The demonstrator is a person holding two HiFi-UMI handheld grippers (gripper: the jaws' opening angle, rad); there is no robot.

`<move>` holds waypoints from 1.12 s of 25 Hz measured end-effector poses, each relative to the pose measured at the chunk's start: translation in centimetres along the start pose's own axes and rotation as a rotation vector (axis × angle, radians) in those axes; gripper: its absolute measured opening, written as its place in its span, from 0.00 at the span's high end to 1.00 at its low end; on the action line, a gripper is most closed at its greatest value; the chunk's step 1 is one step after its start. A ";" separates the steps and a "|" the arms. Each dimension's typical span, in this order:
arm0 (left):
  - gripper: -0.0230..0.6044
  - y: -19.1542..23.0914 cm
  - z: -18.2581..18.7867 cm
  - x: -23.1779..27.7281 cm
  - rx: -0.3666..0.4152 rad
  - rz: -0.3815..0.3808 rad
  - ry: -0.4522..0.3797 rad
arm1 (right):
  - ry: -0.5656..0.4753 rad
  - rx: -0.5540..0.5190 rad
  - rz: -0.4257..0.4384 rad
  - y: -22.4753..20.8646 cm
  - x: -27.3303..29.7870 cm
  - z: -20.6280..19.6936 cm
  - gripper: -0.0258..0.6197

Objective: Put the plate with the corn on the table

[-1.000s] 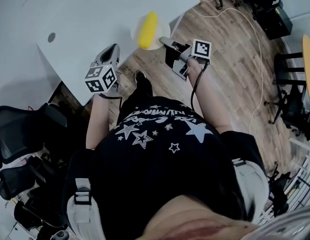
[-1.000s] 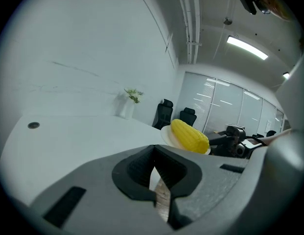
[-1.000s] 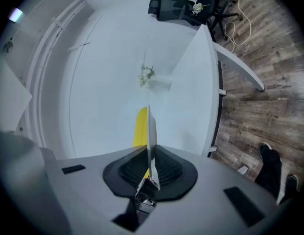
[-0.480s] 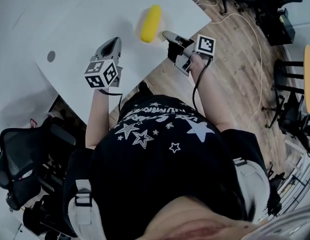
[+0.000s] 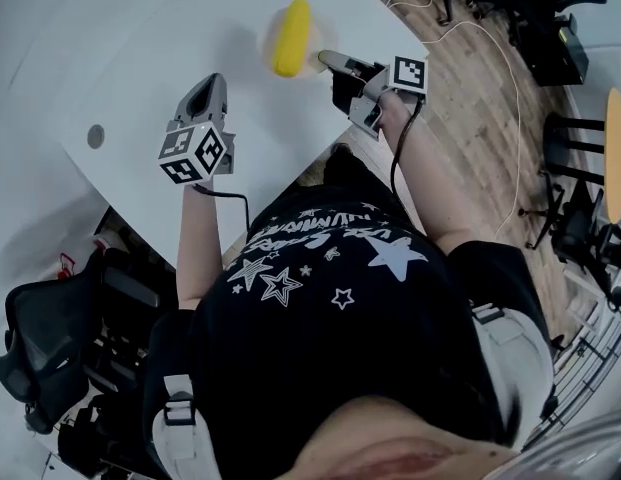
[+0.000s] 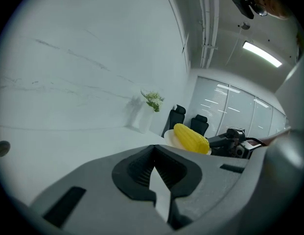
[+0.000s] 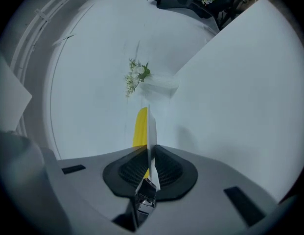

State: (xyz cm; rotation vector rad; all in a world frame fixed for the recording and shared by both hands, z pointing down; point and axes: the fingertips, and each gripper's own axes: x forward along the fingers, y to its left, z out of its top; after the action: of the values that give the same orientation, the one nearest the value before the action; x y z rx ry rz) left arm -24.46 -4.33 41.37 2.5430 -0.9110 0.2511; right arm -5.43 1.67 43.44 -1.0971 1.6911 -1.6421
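A yellow corn cob lies on a small pale plate held just over the white table. My right gripper is shut on the plate's near rim. In the right gripper view the plate shows edge-on between the pads, with the corn behind it. My left gripper hovers over the table to the left of the plate, jaws together with nothing in them. From the left gripper view the corn, the plate and the right gripper are ahead on the right.
A white vase with a small plant stands further along the table, also in the right gripper view. A round cable hole is in the tabletop. Black office chairs stand to the left, and a cable runs over the wooden floor.
Both grippers and the plate with the corn have moved from the table's corner edge to further in over the tabletop. The right gripper's hold on the plate is unchanged.
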 end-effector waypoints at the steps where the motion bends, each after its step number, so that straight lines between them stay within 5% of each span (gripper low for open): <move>1: 0.96 0.0 -0.2 0.4 -0.003 0.011 0.004 | 0.018 0.008 -0.003 -0.4 0.1 0.5 0.91; 16: 0.96 0.2 1.5 6.9 -0.084 0.289 -0.037 | 0.336 -0.125 0.034 -3.3 5.0 12.6 0.91; 28: 0.96 -2.4 1.1 14.6 -0.116 0.356 -0.013 | 0.435 -0.069 0.055 -7.3 5.7 19.4 0.91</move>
State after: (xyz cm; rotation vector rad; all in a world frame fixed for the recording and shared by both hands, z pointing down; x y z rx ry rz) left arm -11.63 -11.41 44.02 2.2677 -1.3418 0.2783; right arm 9.02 -13.13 49.25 -0.7489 2.0379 -1.8981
